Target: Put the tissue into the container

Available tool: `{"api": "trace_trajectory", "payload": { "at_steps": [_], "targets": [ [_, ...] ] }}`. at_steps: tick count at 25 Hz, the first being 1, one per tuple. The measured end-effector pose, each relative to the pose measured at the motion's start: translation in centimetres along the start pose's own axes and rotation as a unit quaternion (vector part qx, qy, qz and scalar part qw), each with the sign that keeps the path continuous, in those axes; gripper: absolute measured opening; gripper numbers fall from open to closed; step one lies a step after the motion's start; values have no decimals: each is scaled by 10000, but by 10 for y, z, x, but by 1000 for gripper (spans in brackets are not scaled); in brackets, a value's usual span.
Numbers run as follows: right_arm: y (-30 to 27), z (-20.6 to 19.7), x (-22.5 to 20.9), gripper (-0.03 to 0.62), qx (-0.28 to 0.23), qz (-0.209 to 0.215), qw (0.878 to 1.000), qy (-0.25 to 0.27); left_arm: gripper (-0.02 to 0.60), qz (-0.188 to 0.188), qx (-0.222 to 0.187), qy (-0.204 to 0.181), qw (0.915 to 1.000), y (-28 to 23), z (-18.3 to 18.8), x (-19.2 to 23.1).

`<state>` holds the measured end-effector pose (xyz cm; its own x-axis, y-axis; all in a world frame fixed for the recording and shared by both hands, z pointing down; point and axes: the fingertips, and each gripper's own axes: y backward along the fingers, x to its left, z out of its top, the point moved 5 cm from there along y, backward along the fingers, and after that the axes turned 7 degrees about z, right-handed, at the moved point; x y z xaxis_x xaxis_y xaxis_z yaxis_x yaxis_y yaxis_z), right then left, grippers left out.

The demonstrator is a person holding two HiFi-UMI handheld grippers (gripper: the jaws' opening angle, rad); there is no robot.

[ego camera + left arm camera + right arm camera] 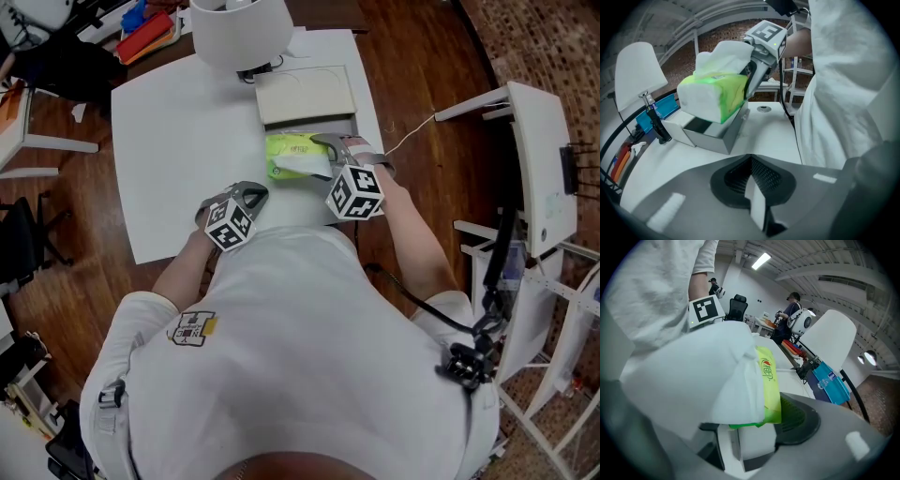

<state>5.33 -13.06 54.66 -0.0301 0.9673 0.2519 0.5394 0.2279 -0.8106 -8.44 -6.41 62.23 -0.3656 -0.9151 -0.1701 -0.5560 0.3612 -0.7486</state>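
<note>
**Head view: tissue pack held up at the container's near edge**

A white table [178,131] takes up the middle of the scene. On its far side from the person sits the container [305,94], a pale box with an open top. The tissue pack [292,155], a green wrapper with white tissue bulging out, is lifted clear of the table. It sits just on the person's side of the container. In the left gripper view it rides higher than the box's rim and does not touch it. Whether it is already over the opening I cannot tell. Its long axis runs across the person's front, parallel to the container's near edge. I judge the coming move to be a short carry away from the body and then down, with no turn of the pack needed.

The right tongs [323,150] are clenched on the pack's right end. The right gripper view shows the green wrapper wedged between the jaws, which stand fairly wide around its bulk. That makes the right hand the nearer one. The left tongs [254,195] hover to the pack's left and closer to the person, over bare table. Their jaws are pressed together with nothing between them, and they touch nothing.
</note>
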Motion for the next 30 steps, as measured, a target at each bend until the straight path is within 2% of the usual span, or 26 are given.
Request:
{"api": "trace_trajectory", "payload": {
  "at_steps": [8, 17, 25, 30],
  "targets": [
    [10, -26, -37, 336, 245, -47, 9995, 171, 0, 17, -12, 56, 10000, -8, 10, -5],
    [-8, -65, -43, 336, 617, 743, 9949, 298, 0, 170, 93, 308, 9993, -13, 16, -12],
    [-35, -75, -42, 336, 732, 1142, 9902, 327, 0, 320, 135, 504, 9981, -16, 23, -20],
    [-51, -83, -41, 337, 925, 1197, 9880, 310, 0, 364, 147, 562, 9976, -19, 25, -22]
  ]
}}
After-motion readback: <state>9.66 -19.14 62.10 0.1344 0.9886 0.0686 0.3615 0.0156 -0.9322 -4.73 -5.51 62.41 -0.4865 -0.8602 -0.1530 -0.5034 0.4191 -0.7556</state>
